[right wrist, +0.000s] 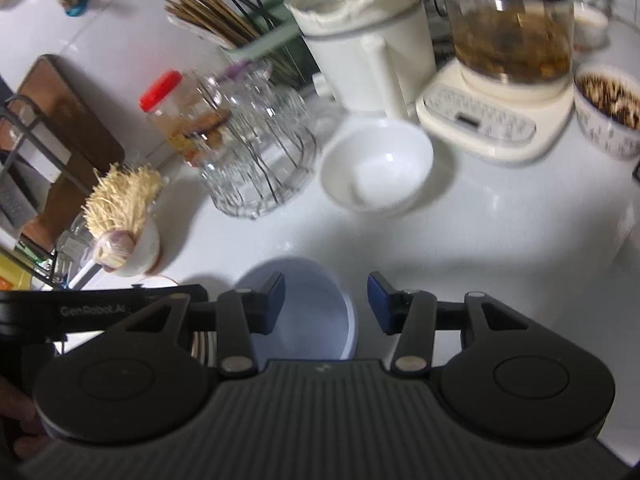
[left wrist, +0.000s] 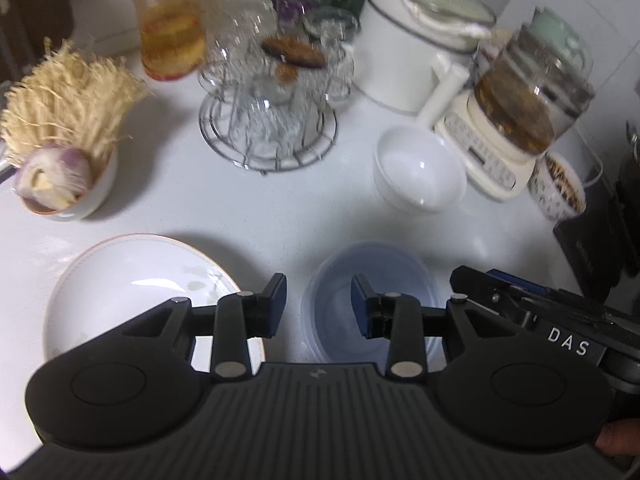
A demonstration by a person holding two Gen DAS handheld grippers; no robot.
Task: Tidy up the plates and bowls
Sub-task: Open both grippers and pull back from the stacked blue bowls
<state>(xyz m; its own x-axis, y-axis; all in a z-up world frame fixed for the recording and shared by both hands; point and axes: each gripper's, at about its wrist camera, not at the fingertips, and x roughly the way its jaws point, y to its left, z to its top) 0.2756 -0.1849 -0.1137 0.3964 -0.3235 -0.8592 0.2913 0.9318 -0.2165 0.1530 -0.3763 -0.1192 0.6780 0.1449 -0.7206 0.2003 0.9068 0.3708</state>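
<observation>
A pale blue translucent plastic bowl (left wrist: pixel 372 280) sits on the white counter (left wrist: pixel 248 208) at the near edge of both views, just beside a wide white ceramic plate with a thin gold rim (left wrist: pixel 132 284) that lies to its left in the left wrist view. Farther back, well apart from the blue bowl, a small white ceramic bowl (left wrist: pixel 420 168) stands upright and empty near the cream base of a glass kettle of brown liquid (left wrist: pixel 532 92).

The left tool (left wrist: pixel 319 304) hangs over the gap between the plate and the blue bowl, its jaws partly apart and gripping nothing. The right tool (right wrist: pixel 326 300) hovers above the right rim of the blue bowl, its jaws likewise partly apart with nothing pressed between them.

Behind stand a wire rack of clear glasses (left wrist: pixel 272 120), a red-lidded jar of amber liquid (left wrist: pixel 172 28), a white lidded pot (left wrist: pixel 404 52) and a white cup holding garlic and pale stringy roots (left wrist: pixel 64 152).
</observation>
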